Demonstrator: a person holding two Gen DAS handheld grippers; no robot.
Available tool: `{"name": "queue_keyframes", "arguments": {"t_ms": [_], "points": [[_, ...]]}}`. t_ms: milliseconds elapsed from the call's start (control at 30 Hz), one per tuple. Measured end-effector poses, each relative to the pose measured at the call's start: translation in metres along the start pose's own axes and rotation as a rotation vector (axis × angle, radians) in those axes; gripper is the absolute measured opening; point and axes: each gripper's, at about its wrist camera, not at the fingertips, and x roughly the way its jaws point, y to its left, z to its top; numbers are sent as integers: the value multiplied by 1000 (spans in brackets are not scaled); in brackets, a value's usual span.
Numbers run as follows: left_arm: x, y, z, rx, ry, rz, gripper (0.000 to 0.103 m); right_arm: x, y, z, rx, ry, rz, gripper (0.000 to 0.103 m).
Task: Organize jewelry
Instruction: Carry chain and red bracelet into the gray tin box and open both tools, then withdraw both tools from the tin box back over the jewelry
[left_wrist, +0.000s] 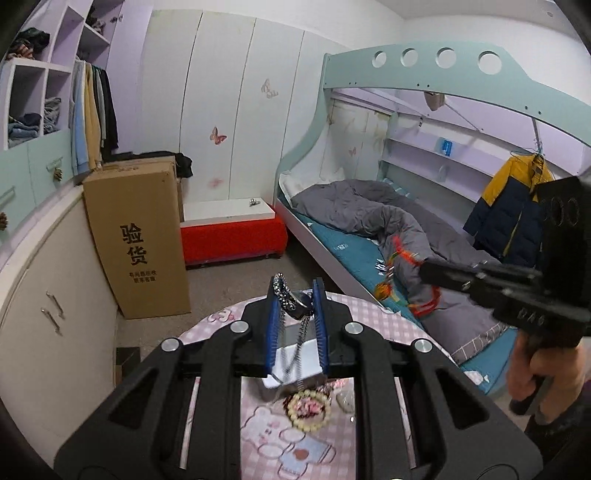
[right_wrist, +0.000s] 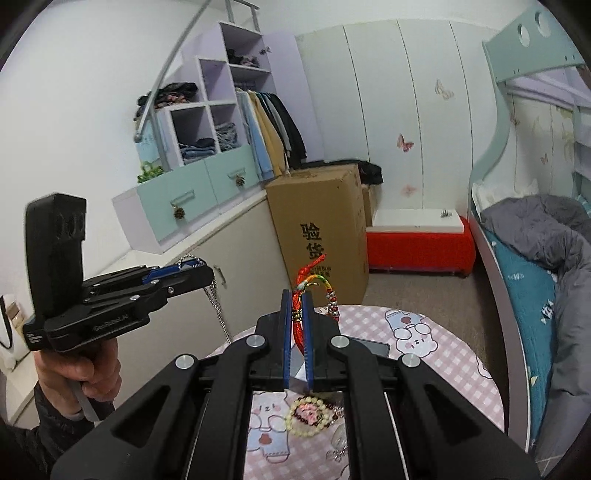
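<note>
A mint bunk bed (left_wrist: 436, 70) with a grey quilt (left_wrist: 388, 229), a tall brown cardboard box (left_wrist: 136, 240) and a red storage bench (left_wrist: 232, 236) ring the round pink-checked table (right_wrist: 443, 354). Above it, the left gripper (left_wrist: 295, 299) pinches a silver beaded chain necklace (left_wrist: 291, 306); the right gripper (right_wrist: 296, 306) clamps a red braided cord bracelet (right_wrist: 306, 291). A cream bead bracelet (right_wrist: 308, 413) lies on the table below, other trinkets there being blurred.
</note>
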Motion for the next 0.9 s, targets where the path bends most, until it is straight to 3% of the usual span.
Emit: {"name": "queue_keyframes", "arguments": {"t_ms": [200, 233, 267, 333, 367, 433, 500, 533, 567, 700, 900], "points": [[59, 0, 3, -15, 82, -2, 20, 64, -34, -13, 88, 120, -4, 5], [73, 0, 1, -16, 109, 7, 27, 76, -41, -17, 108, 142, 1, 5], [84, 1, -1, -16, 128, 19, 55, 87, -47, -20, 129, 163, 6, 5], [100, 5, -7, -39, 135, 50, 93, 102, -56, -27, 154, 198, -1, 7], [105, 9, -10, -56, 133, 60, 94, 106, -58, -30, 163, 209, -7, 11], [117, 17, -17, -69, 183, 118, 94, 109, -66, -37, 199, 214, -22, 29], [117, 22, -21, -70, 196, 154, 95, 101, -71, -40, 230, 188, -75, 80], [111, 26, -23, -82, 176, 155, 95, 96, -73, -39, 239, 169, -105, 90], [104, 30, -26, -89, 162, 173, 95, 88, -76, -40, 251, 135, -111, 95], [67, 33, -34, -82, 80, 234, 95, 65, -75, -42, 246, 95, -160, 95], [19, 27, -41, -81, -6, 246, 95, 37, -65, -40, 234, 48, -206, 95]]}}
